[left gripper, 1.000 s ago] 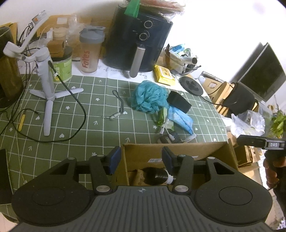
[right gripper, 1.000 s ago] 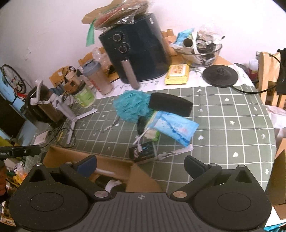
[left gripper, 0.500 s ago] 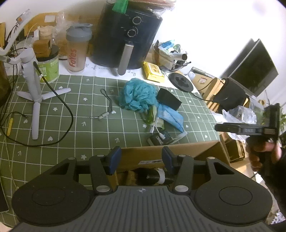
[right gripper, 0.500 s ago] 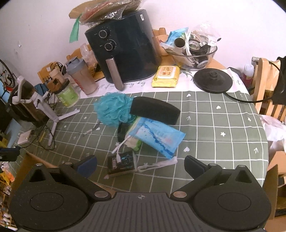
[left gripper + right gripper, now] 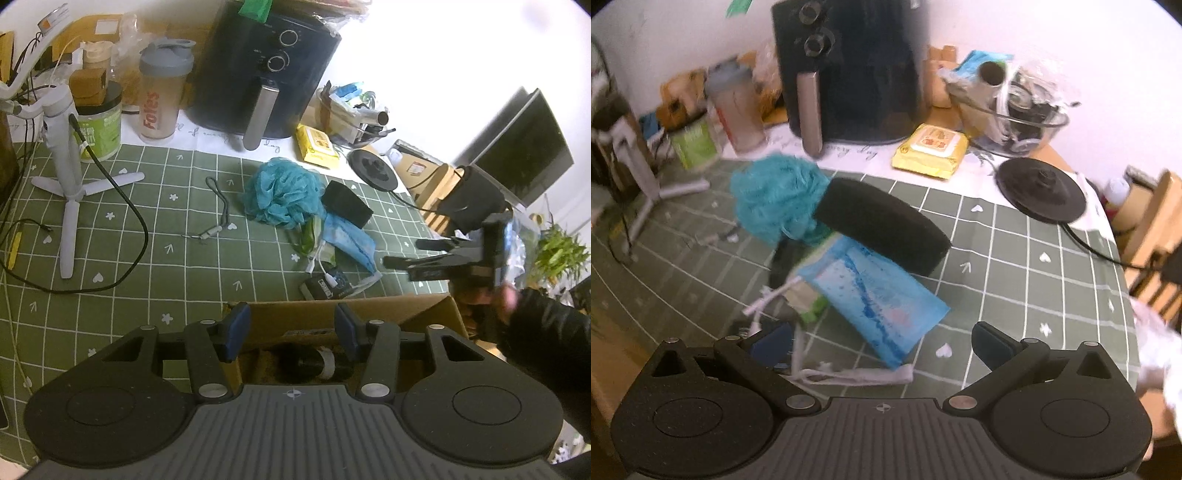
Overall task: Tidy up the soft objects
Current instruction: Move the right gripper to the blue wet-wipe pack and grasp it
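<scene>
A teal mesh bath pouf (image 5: 282, 195) (image 5: 779, 197) lies mid-table on the green checked cloth. A black sponge block (image 5: 346, 209) (image 5: 882, 230) leans against it. A light blue soft pack (image 5: 349, 245) (image 5: 877, 299) lies in front, over green and white items and a white cord. A cardboard box (image 5: 351, 314) with a dark roll inside stands at the near edge. My left gripper (image 5: 291, 328) is open and empty over the box. My right gripper (image 5: 882, 341) is open and empty, just in front of the blue pack; it also shows in the left wrist view (image 5: 413, 254).
A black air fryer (image 5: 266, 70) (image 5: 849, 70), shaker bottle (image 5: 162, 92), green tub (image 5: 99, 125), yellow wipes pack (image 5: 931, 149), glass bowl of clutter (image 5: 1015, 114) and black round base (image 5: 1039, 195) line the back. A white tripod (image 5: 68, 177) with a black cable stands left.
My right gripper has moved forward and closer to the blue pack and sponge; the box has left its view. The left gripper has stayed over the box, hardly moving.
</scene>
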`<state>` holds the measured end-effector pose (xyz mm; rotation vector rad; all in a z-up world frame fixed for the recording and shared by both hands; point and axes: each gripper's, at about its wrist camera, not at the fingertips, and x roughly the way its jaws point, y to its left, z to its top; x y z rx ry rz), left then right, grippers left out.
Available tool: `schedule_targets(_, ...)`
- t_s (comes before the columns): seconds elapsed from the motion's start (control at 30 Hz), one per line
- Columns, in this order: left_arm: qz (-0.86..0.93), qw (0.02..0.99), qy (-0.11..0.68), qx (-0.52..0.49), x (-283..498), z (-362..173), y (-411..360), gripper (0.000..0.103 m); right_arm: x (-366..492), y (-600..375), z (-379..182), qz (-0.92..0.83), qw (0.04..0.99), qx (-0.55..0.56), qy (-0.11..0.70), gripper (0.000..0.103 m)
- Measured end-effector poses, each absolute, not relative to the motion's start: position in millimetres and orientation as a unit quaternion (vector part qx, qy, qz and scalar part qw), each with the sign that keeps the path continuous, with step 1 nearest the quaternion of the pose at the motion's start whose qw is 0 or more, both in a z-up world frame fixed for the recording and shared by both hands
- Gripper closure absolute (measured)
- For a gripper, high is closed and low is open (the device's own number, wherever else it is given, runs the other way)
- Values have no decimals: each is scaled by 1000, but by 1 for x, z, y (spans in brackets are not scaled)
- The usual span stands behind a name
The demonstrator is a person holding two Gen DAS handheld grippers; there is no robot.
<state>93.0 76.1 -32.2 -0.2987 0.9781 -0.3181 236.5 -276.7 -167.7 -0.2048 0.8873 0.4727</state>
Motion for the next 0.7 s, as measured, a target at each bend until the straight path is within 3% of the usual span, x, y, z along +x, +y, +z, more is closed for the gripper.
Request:
schedule_targets(0.43,-126,864,460,-164,92,-32,91,54,269,-218,-217,248,853,-228,398,1)
schedule_targets(0.6,-119,862,462,-173,91,-34,95,54,272,-205,-232,233,849,-274,386,22)
schedule_targets(0.7,-116,861,462,-177,90,-35,98,54,271,-207,-236,228,855,-264,383,26)
